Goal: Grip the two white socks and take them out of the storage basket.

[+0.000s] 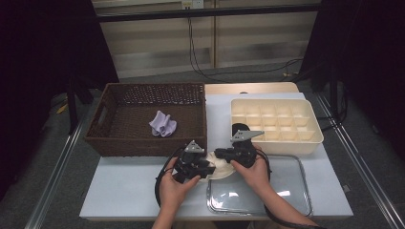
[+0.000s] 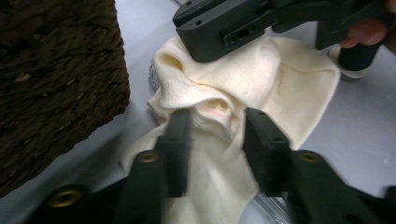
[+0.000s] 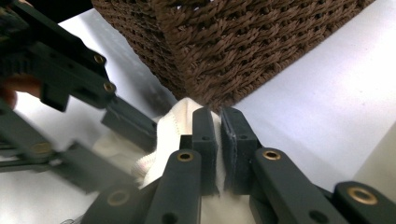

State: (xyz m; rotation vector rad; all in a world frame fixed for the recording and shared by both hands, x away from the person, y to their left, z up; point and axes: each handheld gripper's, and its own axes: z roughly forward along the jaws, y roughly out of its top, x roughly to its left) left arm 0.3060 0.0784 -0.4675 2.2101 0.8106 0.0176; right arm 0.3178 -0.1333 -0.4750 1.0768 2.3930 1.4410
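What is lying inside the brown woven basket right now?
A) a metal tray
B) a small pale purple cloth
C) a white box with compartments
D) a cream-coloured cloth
B: in the high view a small pale purple cloth lies on the floor of the brown woven basket, while the cream cloth is out on the table between the two grippers.

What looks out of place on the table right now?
Nothing is spilled or damaged. The cream sock lies bunched, half over the tray rim beside the basket, and a lilac sock lies crumpled in that basket.
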